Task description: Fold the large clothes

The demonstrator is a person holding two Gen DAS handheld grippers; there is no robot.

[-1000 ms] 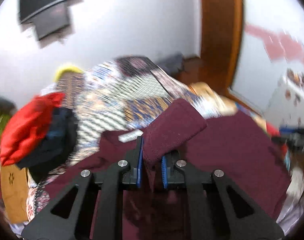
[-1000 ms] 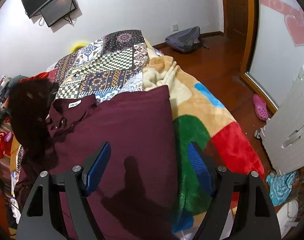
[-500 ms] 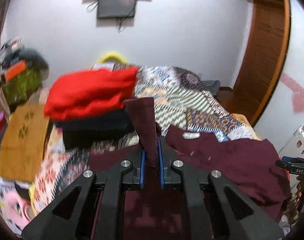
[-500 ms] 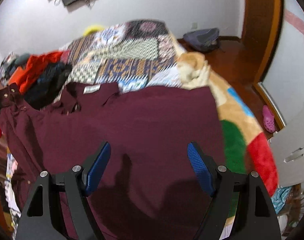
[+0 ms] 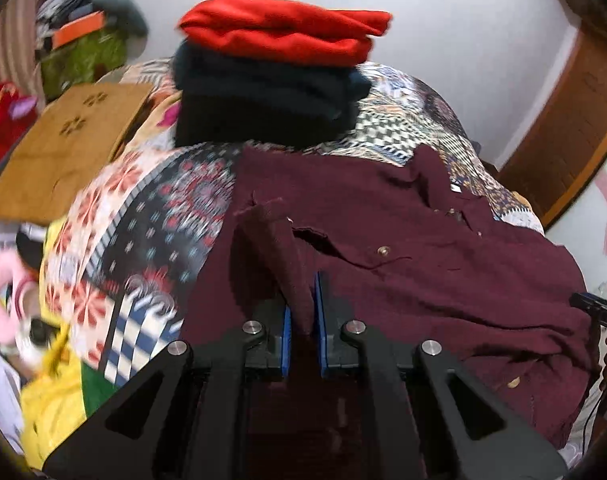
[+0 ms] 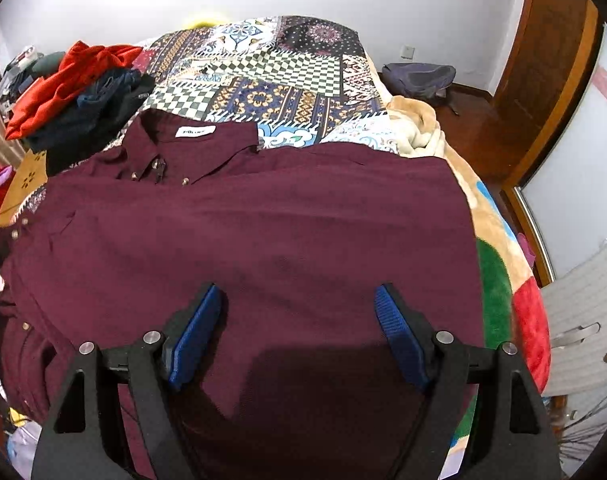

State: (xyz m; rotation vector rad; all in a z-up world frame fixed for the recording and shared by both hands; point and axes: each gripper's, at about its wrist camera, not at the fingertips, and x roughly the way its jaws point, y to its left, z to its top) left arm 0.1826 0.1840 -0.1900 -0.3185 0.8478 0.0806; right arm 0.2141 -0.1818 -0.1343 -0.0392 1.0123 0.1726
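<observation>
- The maroon shirt (image 6: 263, 232) lies spread on the bed, on top of the patchwork quilt (image 6: 271, 76), with its collar and white label turned to the far wall
- The left gripper (image 5: 301, 316) is clamped narrow on a strip of the maroon shirt, most likely a sleeve, and this strip stands up between the blue pads (image 5: 286, 332)
- The right gripper (image 6: 299, 332) hangs over the near part of the maroon shirt with its jaws wide and nothing between them
- A stack of folded clothes (image 5: 271, 72), red on top and dark under it, sits beyond the maroon shirt on its left side
- A fleece blanket (image 6: 499, 280) with green and red patches lies just beside the right edge of the maroon shirt
</observation>
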